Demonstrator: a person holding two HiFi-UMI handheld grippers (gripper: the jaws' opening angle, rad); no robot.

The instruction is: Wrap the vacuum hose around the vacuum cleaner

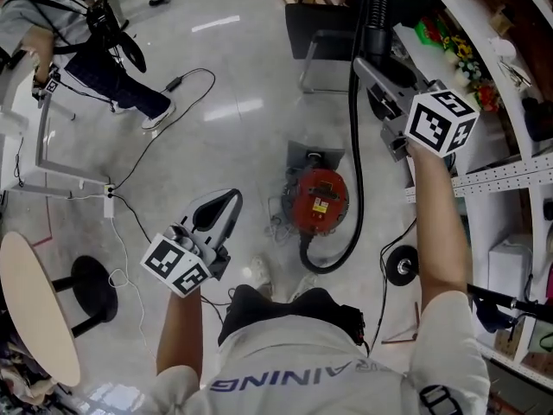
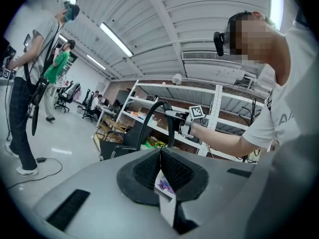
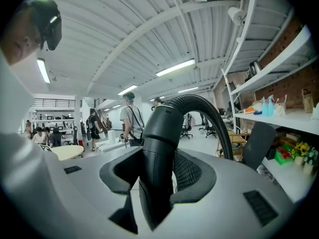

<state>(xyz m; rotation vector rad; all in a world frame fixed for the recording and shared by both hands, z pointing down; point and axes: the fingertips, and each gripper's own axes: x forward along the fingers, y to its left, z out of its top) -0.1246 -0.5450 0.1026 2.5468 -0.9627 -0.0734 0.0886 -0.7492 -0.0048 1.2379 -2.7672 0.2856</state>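
The red vacuum cleaner (image 1: 321, 199) stands on the floor in front of my feet. Its black ribbed hose (image 1: 356, 171) leaves the cleaner's near side, loops right and rises to my right gripper (image 1: 370, 69), held high at the right. The right gripper (image 3: 157, 168) is shut on the hose's rigid black handle (image 3: 159, 143), and the ribbed hose (image 3: 209, 108) arches away to the right behind it. My left gripper (image 1: 232, 199) hovers left of the cleaner, apart from it. Its pads (image 2: 172, 171) meet with nothing between them. The left gripper view shows the lifted hose (image 2: 148, 119).
A black chair (image 1: 321, 20) stands beyond the cleaner. Shelving (image 1: 510, 175) runs along the right side. A round table (image 1: 34, 309) and a black stool (image 1: 91, 292) are at the near left. Cables (image 1: 151, 145) trail across the floor at left, near a standing person (image 1: 95, 54).
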